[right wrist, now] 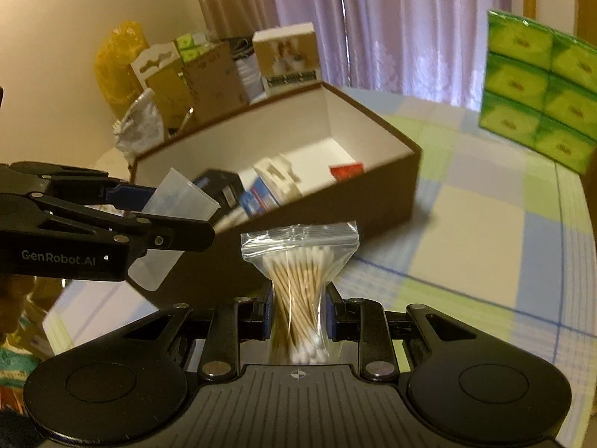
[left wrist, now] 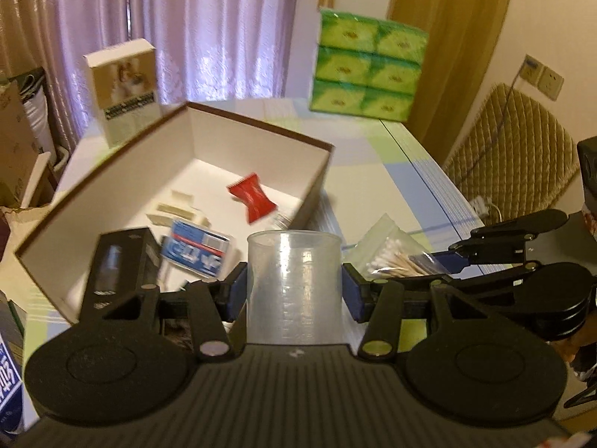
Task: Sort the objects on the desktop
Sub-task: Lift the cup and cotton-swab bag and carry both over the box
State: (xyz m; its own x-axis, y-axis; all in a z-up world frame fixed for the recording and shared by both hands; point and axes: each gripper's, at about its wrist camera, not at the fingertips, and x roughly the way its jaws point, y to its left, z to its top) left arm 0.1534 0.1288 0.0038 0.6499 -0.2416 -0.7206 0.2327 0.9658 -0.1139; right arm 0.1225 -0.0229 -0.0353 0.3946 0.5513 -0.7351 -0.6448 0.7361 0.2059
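Tabletop (right wrist: 485, 224): a pale checked cloth in green, blue and cream is covering it, and everything below is sitting on or hovering over it.
Box (left wrist: 257, 149): a large open box, brown outside and white inside, is resting on the tabletop ahead of both tools.
Tissue packs (left wrist: 367, 65): a green shrink-wrapped bundle is standing upright at the far side of the tabletop, well apart from the box.
Carton (left wrist: 125, 89): a small white and tan carton is standing upright just behind the box's far left wall.
Left tool (left wrist: 294, 291): its two blue pads are pressing on either side of a clear plastic cup, gripping it firmly above the near edge of the box.
Cup (left wrist: 294, 283): it is see-through with faint measuring marks; in the left wrist view it is appearing upright, in the right wrist view it is tilting toward the box.
Right tool (right wrist: 296, 313): it is squeezing a bag of cotton swabs at the middle, just outside the box's near wall.
Bag of cotton swabs (right wrist: 298, 261): a clear zip bag of wooden-stemmed swabs is pinching in at the waist and fanning out above the grip.
Inside the box: a black carton (left wrist: 123, 257), a blue and white packet (left wrist: 196, 252), cream plastic pieces (left wrist: 179, 209) and a red wrapper (left wrist: 253, 196) are lying on the floor.
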